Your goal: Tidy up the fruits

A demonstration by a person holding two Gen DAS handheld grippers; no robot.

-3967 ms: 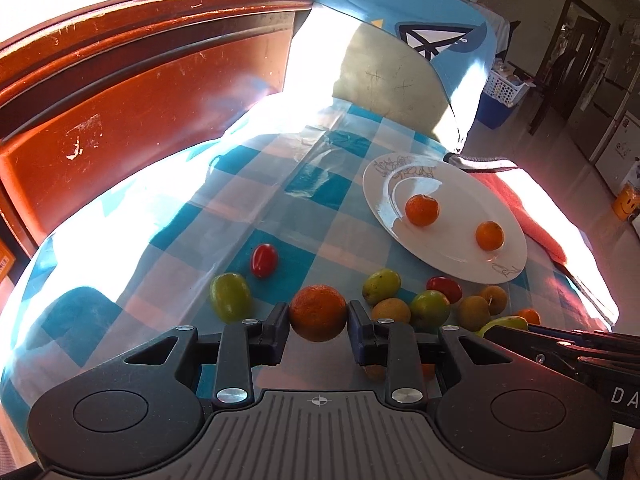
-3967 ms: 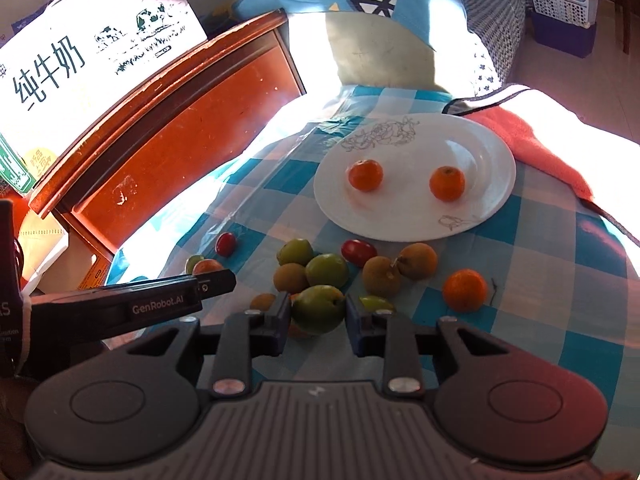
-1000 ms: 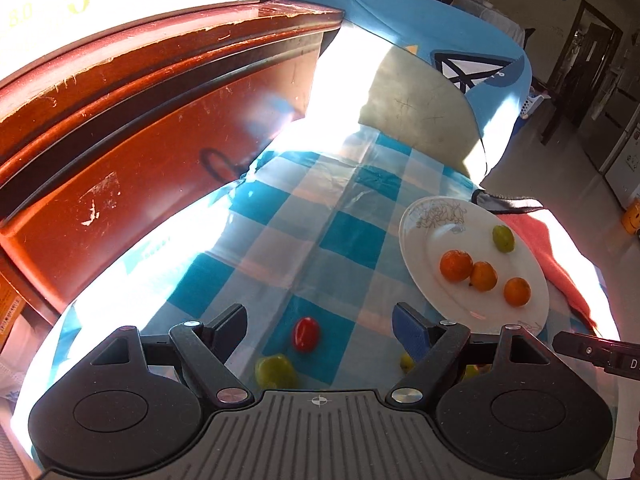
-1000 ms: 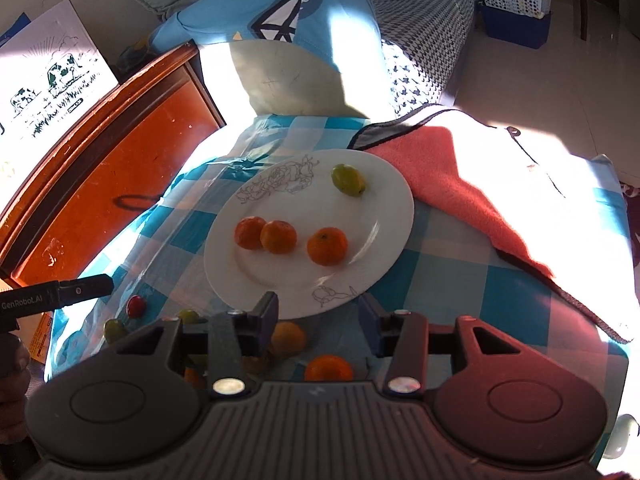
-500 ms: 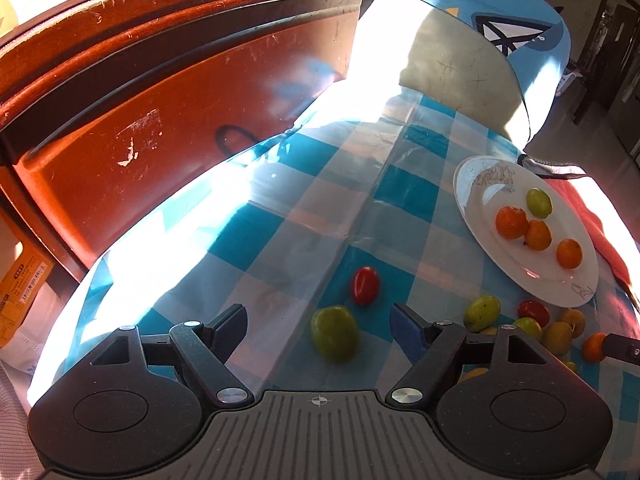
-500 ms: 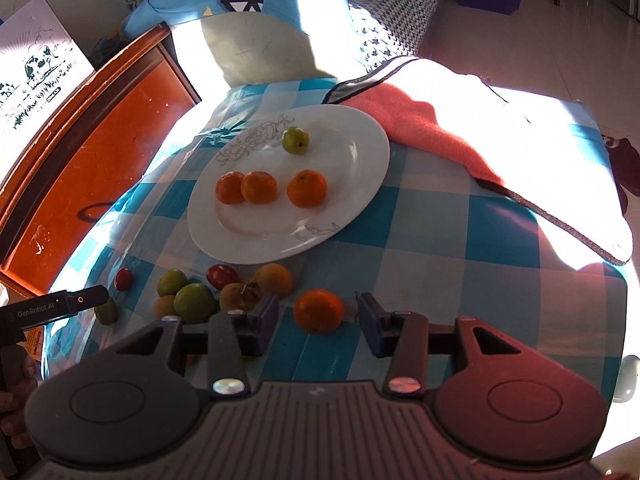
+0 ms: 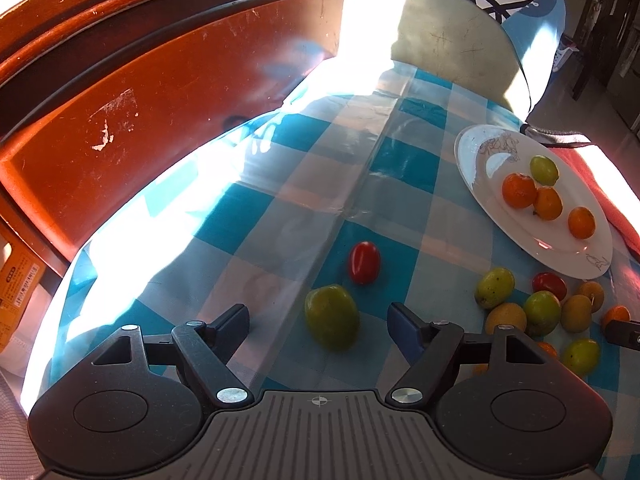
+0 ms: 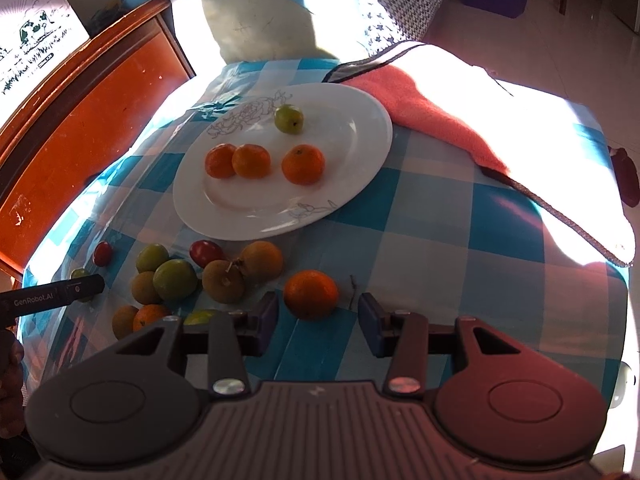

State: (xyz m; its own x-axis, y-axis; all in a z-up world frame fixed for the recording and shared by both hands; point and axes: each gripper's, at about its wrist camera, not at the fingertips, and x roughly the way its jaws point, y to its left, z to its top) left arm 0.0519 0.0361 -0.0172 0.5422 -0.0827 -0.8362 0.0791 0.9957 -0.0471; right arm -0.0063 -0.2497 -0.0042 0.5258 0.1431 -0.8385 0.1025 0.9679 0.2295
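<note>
A white plate point(image 8: 352, 128) on the blue checked cloth holds three oranges point(image 8: 302, 164) and a green fruit point(image 8: 289, 119); it also shows in the left wrist view point(image 7: 492, 200). My left gripper point(image 7: 318, 326) is open, with a green fruit point(image 7: 331, 317) lying on the cloth between its fingers and a red tomato point(image 7: 364, 262) just beyond. My right gripper point(image 8: 318, 322) is open, with a loose orange point(image 8: 311, 294) on the cloth between its fingertips. A cluster of green, brown and red fruits point(image 8: 176, 278) lies to its left.
A wooden headboard point(image 7: 160, 92) rises along the left. A coral towel point(image 8: 432, 120) lies right of the plate. A blue cushion point(image 8: 260, 20) stands at the far end. The cloth's edges drop off at left and right.
Both grippers have moved down and in towards the loose fruits. The green fruit now lies between my left fingers and the loose orange between my right fingers. Both stay open.
</note>
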